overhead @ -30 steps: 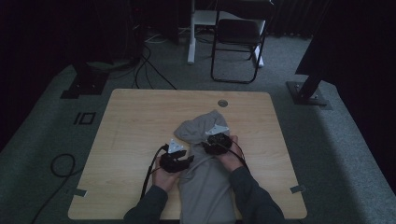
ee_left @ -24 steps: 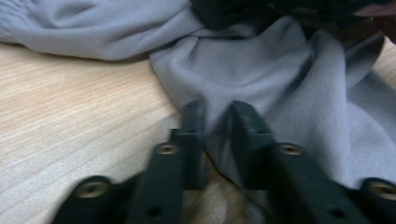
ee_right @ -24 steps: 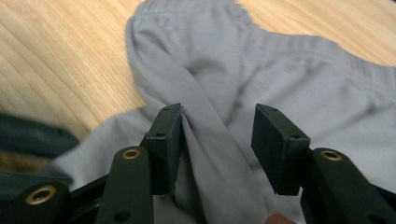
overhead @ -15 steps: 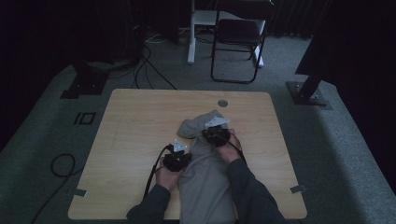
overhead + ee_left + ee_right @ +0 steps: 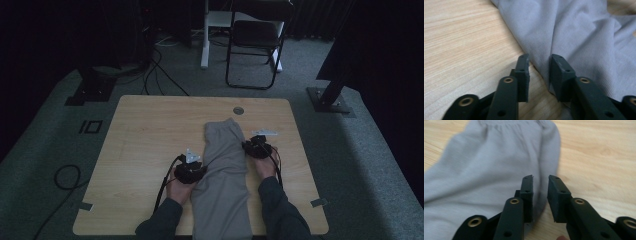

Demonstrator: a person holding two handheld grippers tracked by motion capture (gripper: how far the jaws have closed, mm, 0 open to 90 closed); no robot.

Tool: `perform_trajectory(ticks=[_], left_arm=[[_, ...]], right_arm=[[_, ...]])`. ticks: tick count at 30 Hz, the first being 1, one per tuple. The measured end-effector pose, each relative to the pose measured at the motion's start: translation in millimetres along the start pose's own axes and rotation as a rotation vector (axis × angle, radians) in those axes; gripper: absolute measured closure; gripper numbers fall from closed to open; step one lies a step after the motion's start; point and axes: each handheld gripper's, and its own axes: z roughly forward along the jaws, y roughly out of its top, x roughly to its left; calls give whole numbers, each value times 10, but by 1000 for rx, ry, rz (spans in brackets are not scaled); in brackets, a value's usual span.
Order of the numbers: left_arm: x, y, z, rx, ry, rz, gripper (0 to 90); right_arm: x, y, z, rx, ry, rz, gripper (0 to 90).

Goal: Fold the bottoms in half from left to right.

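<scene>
Grey knit cloth, a long folded garment with a gathered elastic end, lies lengthwise down the middle of the pale wooden table, and we have it between our two tongs. Our left tongs sit at its left edge; in the left gripper view their jaws stand a narrow way apart, having just been opening, with a raised crease of the fabric running up into the gap and the right pad against the cloth, though nothing is pinched. Our right tongs sit just beside the garment's right edge, nearer its gathered end; in the right gripper view their jaws have likewise just been opening and stand narrowly apart over the hem and bare wood, gripping nothing. Beyond both tongs, a small round grey grommet is set in the far side of the table.
</scene>
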Motion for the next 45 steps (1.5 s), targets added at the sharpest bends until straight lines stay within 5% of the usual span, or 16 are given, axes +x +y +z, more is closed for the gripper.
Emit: perform_trajectory(ticks=[9, 11, 16, 18, 19, 21, 26, 32, 34, 36, 40, 45], left_arm=[[67, 170, 30, -32, 17, -12, 619], [103, 291, 142, -25, 31, -16, 608], [154, 447, 316, -8, 57, -45, 579], [154, 487, 344, -9, 65, -46, 569], [148, 499, 355, -14, 72, -49, 564], [149, 520, 377, -10, 80, -51, 561], [178, 560, 422, -14, 97, -76, 553], [218, 606, 538, 12, 103, -82, 556], [219, 605, 559, 18, 101, -82, 567], [176, 572, 584, 22, 110, -34, 669], [99, 538, 526, 42, 156, -2, 847], [105, 380, 341, 49, 150, 0, 871]], right_arm=[[101, 171, 139, 8, -6, -57, 618], [112, 243, 275, 46, 3, -68, 591], [106, 288, 355, 93, -17, -69, 867], [103, 329, 230, 12, -18, -65, 900], [78, 352, 91, -89, -57, -30, 900], [60, 351, 65, -110, -79, -21, 900], [-44, 228, 250, 33, -158, -23, 868], [-32, 190, 319, 71, -170, -43, 825], [-36, 194, 317, 76, -162, -39, 822], [-31, 174, 302, 73, -143, -36, 817], [40, 109, 271, 54, -129, -59, 815], [186, -23, 174, 43, -77, -96, 802]])
